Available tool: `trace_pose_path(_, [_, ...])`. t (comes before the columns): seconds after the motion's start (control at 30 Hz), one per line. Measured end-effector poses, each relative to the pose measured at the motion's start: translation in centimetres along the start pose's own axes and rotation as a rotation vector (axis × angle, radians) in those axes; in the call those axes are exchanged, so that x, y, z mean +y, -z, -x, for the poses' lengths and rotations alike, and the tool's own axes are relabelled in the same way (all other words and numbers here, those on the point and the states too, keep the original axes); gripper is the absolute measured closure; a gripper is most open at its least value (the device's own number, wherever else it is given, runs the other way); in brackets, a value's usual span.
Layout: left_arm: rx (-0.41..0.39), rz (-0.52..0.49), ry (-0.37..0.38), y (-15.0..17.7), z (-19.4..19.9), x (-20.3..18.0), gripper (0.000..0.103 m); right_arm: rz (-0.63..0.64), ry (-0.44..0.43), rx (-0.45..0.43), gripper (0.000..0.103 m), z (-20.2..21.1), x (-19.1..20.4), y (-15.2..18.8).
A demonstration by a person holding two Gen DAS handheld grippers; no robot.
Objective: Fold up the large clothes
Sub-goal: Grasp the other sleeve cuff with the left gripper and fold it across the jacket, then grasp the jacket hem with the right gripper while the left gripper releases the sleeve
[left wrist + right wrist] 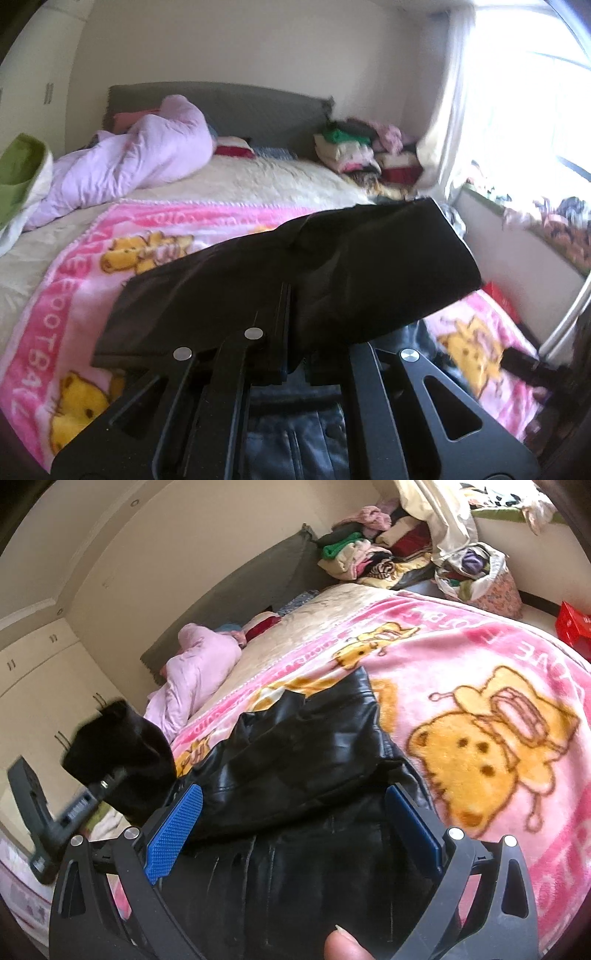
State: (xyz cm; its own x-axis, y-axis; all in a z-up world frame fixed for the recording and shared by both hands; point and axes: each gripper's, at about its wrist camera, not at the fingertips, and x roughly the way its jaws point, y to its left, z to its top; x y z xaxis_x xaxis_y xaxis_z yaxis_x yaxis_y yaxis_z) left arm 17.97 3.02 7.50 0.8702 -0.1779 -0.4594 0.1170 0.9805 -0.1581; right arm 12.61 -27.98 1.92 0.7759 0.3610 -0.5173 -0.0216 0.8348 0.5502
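A black leather jacket [295, 760] lies on the pink bear blanket [480, 672] on the bed. My left gripper [284, 295] is shut on the jacket's black sleeve [332, 266] and holds it lifted above the blanket; the same gripper with the raised sleeve shows at the left of the right wrist view [110, 738]. My right gripper [295, 823] is open, its blue pads [173, 834] standing either side of the jacket body just above it, holding nothing.
A lilac duvet [147, 155] lies bunched near the grey headboard [240, 107]. Piles of folded clothes [354, 151] sit at the bed's far right corner. A bag of clothes [476, 572] and a red crate [576, 624] stand beside the bed. A bright window [524, 110] is at right.
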Motion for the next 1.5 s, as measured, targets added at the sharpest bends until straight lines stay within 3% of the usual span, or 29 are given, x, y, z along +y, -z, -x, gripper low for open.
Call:
trace_pose_path(0.27, [0.132,-0.140,-0.010,4.4,-3.5,-3.0,0.101,-0.093,-0.021,0.011,0.004,-0.8,-1.4,-0.2])
trace_pose_path(0.5, [0.262,-0.273,-0.038,8.3,-6.1,-4.7,0.089,-0.204,-0.195,0.200,0.007,-5.4,-0.8,0.9])
trace_pose_path(0.6, [0.302,-0.323,-0.051,9.7,-6.4,-5.4,0.075,-0.220,-0.215,0.253,0.016,-6.9,-0.2,1.4])
trace_pose_path(0.67, [0.311,-0.347,-0.049,10.2,-6.3,-5.5,0.044,-0.237,-0.222,0.279,0.019,-7.7,-0.1,1.7])
trace_pose_path(0.73, [0.315,-0.349,-0.020,10.4,-5.9,-5.5,0.022,-0.259,-0.227,0.307,0.026,-8.3,-0.1,1.9])
trace_pose_path(0.9, [0.301,-0.373,-0.011,10.8,-4.4,-5.6,0.017,-0.285,-0.238,0.345,0.036,-9.3,-0.4,2.2])
trace_pose_path(1.03, [0.285,-0.318,0.025,10.2,-2.7,-4.3,0.011,-0.288,-0.234,0.372,0.047,-10.5,-0.4,2.4])
trace_pose_path(1.2, [0.231,-0.197,0.016,8.6,-0.1,-1.0,0.010,-0.276,-0.217,0.418,0.051,-12.6,0.1,3.0])
trace_pose_path(1.27, [0.213,-0.129,-0.002,7.6,0.7,1.1,0.010,-0.262,-0.204,0.429,0.073,-13.5,0.3,3.2])
trace_pose_path(1.33, [0.200,-0.050,-0.030,6.6,1.3,3.5,0.010,-0.201,-0.206,0.414,0.089,-12.9,1.0,3.0])
trace_pose_path(1.5, [0.198,0.202,-0.062,4.5,2.0,10.3,0.010,0.082,-0.231,0.275,0.095,-10.1,6.2,0.0])
